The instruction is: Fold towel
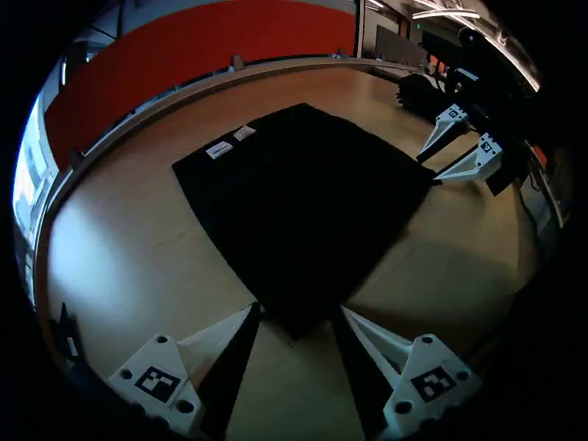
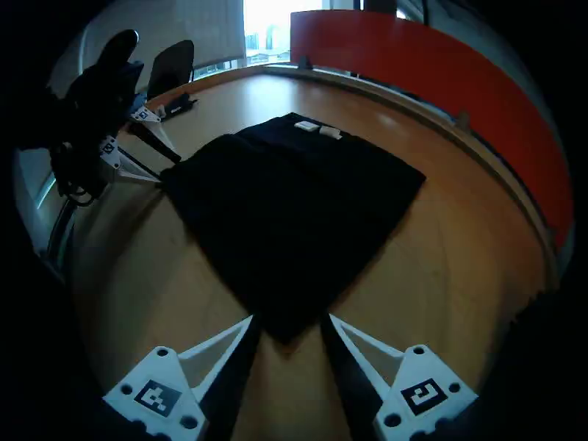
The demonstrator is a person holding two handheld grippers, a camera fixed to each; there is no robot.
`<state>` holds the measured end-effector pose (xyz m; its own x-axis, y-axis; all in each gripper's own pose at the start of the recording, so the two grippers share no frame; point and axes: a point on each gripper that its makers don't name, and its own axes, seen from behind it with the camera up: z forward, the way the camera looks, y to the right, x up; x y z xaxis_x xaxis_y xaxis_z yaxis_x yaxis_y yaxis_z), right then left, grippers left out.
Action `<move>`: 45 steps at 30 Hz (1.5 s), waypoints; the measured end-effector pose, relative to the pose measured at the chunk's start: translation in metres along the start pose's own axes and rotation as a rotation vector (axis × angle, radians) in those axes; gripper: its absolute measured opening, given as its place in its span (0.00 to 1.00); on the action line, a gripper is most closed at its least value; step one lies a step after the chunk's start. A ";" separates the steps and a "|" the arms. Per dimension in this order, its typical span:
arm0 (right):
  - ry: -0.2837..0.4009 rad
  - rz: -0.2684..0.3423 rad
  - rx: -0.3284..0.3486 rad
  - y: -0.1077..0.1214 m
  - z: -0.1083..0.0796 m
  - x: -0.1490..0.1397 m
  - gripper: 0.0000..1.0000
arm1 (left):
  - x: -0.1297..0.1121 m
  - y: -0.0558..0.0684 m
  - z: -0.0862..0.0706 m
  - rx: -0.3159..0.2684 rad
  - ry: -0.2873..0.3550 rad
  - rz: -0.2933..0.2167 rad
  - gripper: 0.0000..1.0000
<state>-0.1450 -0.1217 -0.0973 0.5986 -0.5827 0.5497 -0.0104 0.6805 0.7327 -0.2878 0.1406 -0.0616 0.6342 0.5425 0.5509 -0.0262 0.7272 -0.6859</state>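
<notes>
A black towel (image 1: 301,198) lies spread flat on the wooden table (image 1: 132,250), with two white tags (image 1: 219,149) near its far edge. In the left gripper view my left gripper (image 1: 298,309) is open, its fingers on either side of the towel's near corner. My right gripper (image 1: 428,169) sits at the towel's right-hand corner, fingers apart. In the right gripper view the towel (image 2: 294,206) points a corner between the open fingers of my right gripper (image 2: 288,317). The left gripper (image 2: 169,170) stands at the towel's far-left corner, held by a dark-sleeved hand (image 2: 95,81).
A red wall panel (image 1: 198,51) runs behind the table's curved far edge (image 1: 220,77). Dark objects (image 1: 419,92) sit at the table's back right. A dark chair (image 2: 173,66) stands beside the table under a bright window (image 2: 268,29).
</notes>
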 end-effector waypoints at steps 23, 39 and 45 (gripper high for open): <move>0.021 0.012 0.020 -0.008 -0.002 0.008 0.17 | 0.005 0.008 -0.005 0.011 -0.007 -0.081 0.11; 0.070 0.010 0.018 -0.013 -0.031 0.025 0.17 | 0.019 0.013 -0.032 0.014 0.017 -0.092 0.11; 0.089 0.010 0.017 -0.017 -0.049 0.032 0.17 | 0.022 0.023 -0.046 0.012 0.015 -0.102 0.11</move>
<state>-0.0866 -0.1308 -0.1115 0.6675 -0.5335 0.5195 -0.0301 0.6777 0.7347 -0.2392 0.1494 -0.0871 0.6454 0.4594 0.6103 0.0297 0.7832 -0.6210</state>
